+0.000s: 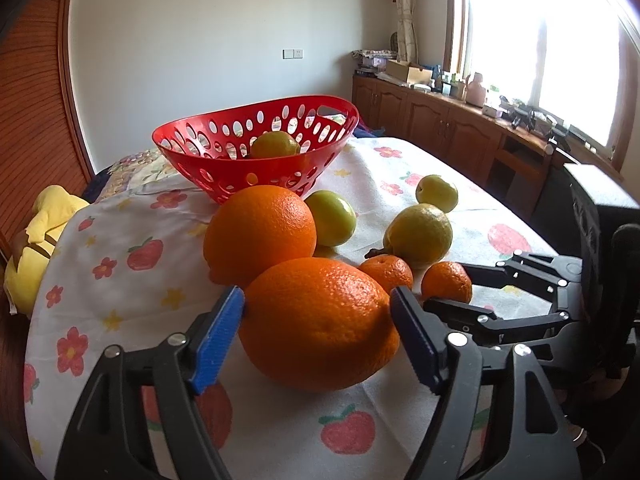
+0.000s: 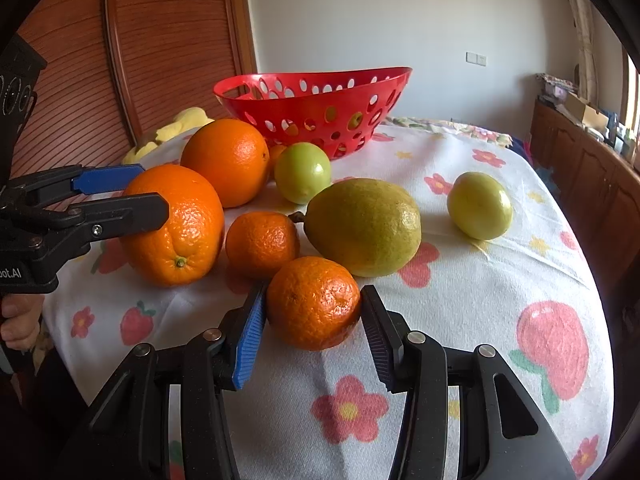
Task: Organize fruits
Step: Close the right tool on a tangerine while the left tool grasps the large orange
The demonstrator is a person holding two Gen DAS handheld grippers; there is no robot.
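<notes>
Left wrist view: a yellow plush (image 1: 40, 236) is seen at the left edge. The left gripper (image 1: 318, 330) is placed low centre, jaws spread around the near large orange (image 1: 320, 324); the left pad touches the skin, the right pad is just beside it, contact unclear. A second large orange (image 1: 260, 232) is set behind it, touching. The red basket (image 1: 224, 184) is found upper centre on the floral tablecloth (image 1: 120, 280), one yellow-green fruit (image 1: 275, 145) inside. Right of centre, two green fruits (image 1: 332, 218), a lemon (image 1: 420, 236) and a small mandarin (image 1: 387, 272) are scattered.

Right wrist view: the right gripper (image 2: 314, 334) is seen bottom centre, jaws pinching the front mandarin (image 2: 314, 302), which rests on the cloth.
</notes>
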